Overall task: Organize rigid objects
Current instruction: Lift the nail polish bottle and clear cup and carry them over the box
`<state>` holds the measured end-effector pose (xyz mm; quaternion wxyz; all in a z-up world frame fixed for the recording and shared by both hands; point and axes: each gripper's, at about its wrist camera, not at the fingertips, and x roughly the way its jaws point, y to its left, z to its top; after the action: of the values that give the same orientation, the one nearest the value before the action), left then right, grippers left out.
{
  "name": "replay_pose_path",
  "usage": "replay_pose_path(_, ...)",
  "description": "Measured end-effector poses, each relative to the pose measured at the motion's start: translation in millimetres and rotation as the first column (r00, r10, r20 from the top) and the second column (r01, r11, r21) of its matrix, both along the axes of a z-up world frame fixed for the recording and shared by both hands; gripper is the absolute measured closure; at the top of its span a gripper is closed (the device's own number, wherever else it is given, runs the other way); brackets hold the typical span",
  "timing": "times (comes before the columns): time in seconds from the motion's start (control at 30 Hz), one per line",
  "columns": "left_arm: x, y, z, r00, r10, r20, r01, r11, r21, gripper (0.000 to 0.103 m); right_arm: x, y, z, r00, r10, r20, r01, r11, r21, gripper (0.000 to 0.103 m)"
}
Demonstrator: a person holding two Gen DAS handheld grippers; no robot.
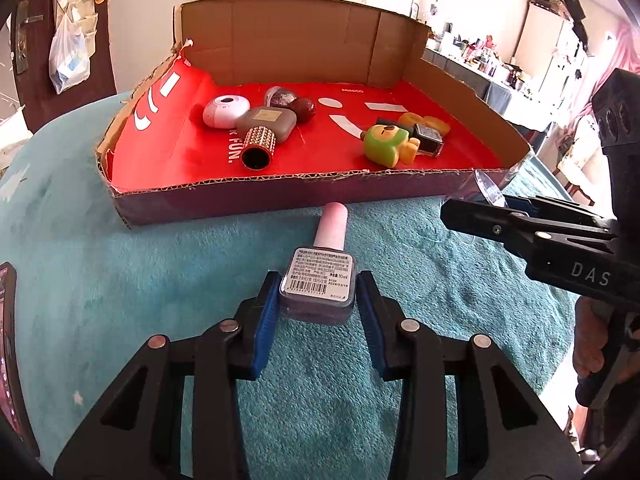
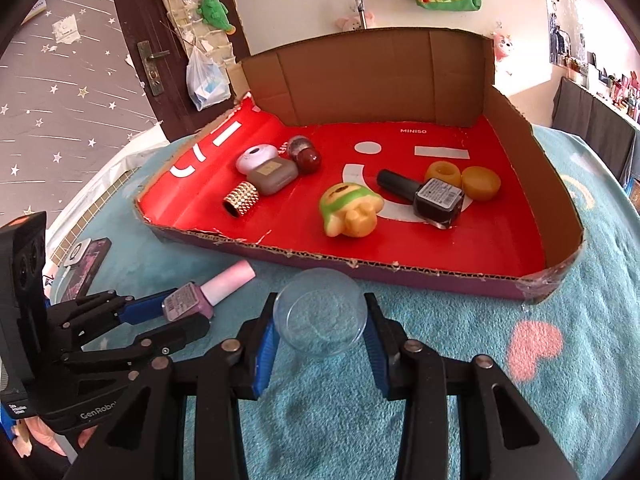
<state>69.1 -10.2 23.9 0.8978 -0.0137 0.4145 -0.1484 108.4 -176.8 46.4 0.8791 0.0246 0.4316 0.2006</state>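
My left gripper point(image 1: 318, 290) is shut on a pink nail polish bottle point(image 1: 320, 276), held just above the teal blanket, its pink cap toward the cardboard tray point(image 1: 280, 196). It also shows in the right wrist view point(image 2: 200, 296). My right gripper point(image 2: 320, 320) is shut on a clear plastic dish point(image 2: 320, 312) in front of the tray's near wall point(image 2: 400, 276); in the left wrist view the dish point(image 1: 490, 188) sits at the right gripper's tip. The red-lined tray holds a green toy figure point(image 2: 350, 210), a dark nail polish bottle point(image 2: 432, 198) and several other small items.
In the tray's left part lie a studded gold tube point(image 2: 242, 198), a grey case point(image 2: 274, 176), a white round case point(image 2: 256, 158) and a dark red ball point(image 2: 310, 160). Two amber rings point(image 2: 462, 178) lie at the right. A phone point(image 2: 90, 264) lies at the blanket's left edge.
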Motion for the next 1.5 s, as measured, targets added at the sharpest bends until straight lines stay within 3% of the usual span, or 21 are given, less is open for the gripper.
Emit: replay_pose_path(1.5,-22,0,66,0.985,-0.035,0.169,0.046,0.997,-0.062,0.069,-12,-5,38,0.997,0.014,0.077,-0.017,0.999,0.049,0.061)
